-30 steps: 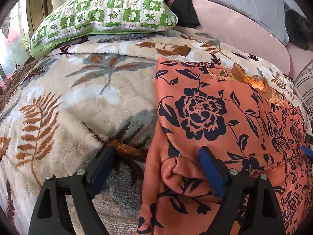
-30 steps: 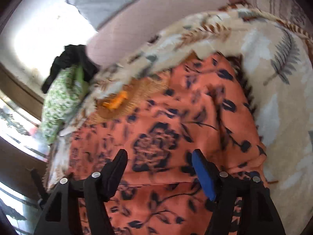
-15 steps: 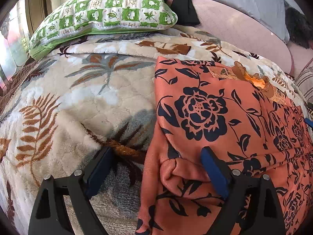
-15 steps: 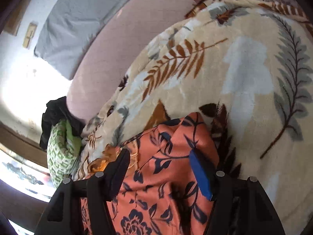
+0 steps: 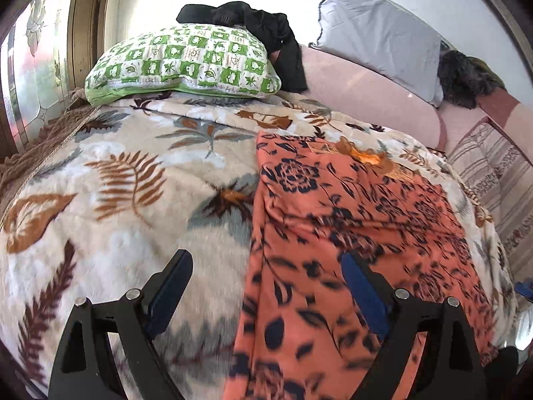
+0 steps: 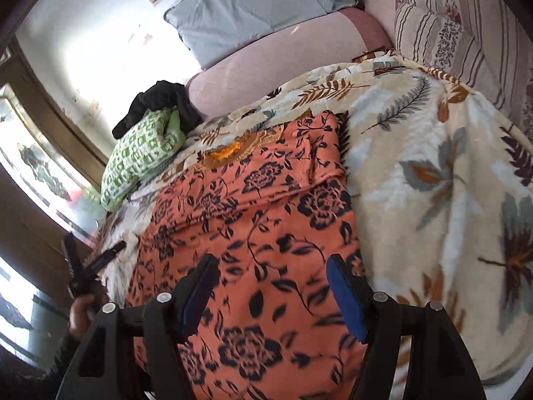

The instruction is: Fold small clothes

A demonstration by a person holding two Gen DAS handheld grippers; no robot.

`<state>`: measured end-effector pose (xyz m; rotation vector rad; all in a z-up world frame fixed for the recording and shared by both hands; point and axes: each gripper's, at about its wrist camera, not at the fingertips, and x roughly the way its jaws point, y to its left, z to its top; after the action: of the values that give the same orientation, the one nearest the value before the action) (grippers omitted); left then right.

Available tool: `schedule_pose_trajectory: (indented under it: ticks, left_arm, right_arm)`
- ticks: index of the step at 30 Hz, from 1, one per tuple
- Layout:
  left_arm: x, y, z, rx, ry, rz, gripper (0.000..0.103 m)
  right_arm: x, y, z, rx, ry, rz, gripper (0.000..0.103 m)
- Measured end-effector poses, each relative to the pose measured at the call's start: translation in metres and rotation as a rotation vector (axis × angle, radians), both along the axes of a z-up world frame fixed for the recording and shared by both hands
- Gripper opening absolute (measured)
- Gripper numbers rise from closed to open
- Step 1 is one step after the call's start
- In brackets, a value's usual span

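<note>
On blanket (image 5: 126, 206): orange floral garment (image 5: 349, 233), flat.
Left gripper (image 5: 266, 286): released, above garment's 9 o'clock edge.
Right gripper (image 6: 271, 286): released, empty, above garment.

A bed is covered by a cream leaf-print blanket (image 5: 126, 180). A green checked pillow (image 5: 186, 60) and a grey pillow (image 5: 376, 36) lean near the white wall (image 6: 100, 40); bright daylight enters the window (image 5: 30, 66).
</note>
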<state>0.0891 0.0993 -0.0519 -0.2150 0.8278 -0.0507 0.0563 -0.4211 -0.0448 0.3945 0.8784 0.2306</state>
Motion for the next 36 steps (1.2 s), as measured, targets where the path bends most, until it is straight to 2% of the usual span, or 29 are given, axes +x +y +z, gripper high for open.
schedule_pose_trajectory:
  ticks: [3, 7, 11, 14, 21, 25, 27, 30, 34, 36]
  left_arm:
    - [-0.053, 0.003, 0.000, -0.044, 0.051, -0.035, 0.091]
    - [-0.089, 0.000, -0.017, -0.056, 0.111, -0.057, 0.091]
    - [-0.095, -0.002, -0.047, -0.078, 0.229, -0.063, 0.091]
    - [-0.100, -0.003, -0.058, -0.091, 0.270, -0.044, 0.091]
    - [-0.100, -0.010, -0.072, -0.108, 0.313, -0.073, 0.091]
    - [-0.101, -0.016, -0.077, -0.071, 0.314, -0.084, 0.091]
    - [-0.102, -0.016, -0.077, -0.065, 0.314, -0.091, 0.091]
    - [-0.103, -0.014, -0.077, -0.072, 0.314, -0.093, 0.091]
    - [-0.103, -0.013, -0.079, -0.076, 0.316, -0.089, 0.091]
    - [-0.102, -0.015, -0.080, -0.056, 0.318, -0.092, 0.091]
  right_arm:
    - [-0.017, -0.007, -0.011, 0.006, 0.061, 0.042, 0.072]
    - [-0.022, -0.011, -0.038, 0.002, 0.165, 0.085, 0.072]
    - [-0.033, -0.017, -0.054, 0.041, 0.195, 0.093, 0.072]
    - [-0.041, -0.019, -0.064, 0.044, 0.238, 0.107, 0.072]
    - [-0.043, -0.032, -0.075, 0.038, 0.298, 0.102, 0.072]
    - [-0.043, -0.035, -0.089, 0.069, 0.333, 0.082, 0.072]
    - [-0.048, -0.030, -0.094, 0.102, 0.329, 0.095, 0.072]
    - [-0.052, -0.025, -0.094, 0.072, 0.319, 0.088, 0.072]
    - [-0.055, -0.027, -0.069, 0.053, 0.209, 0.054, 0.072]
    - [-0.047, -0.028, -0.066, 0.047, 0.198, 0.050, 0.072]
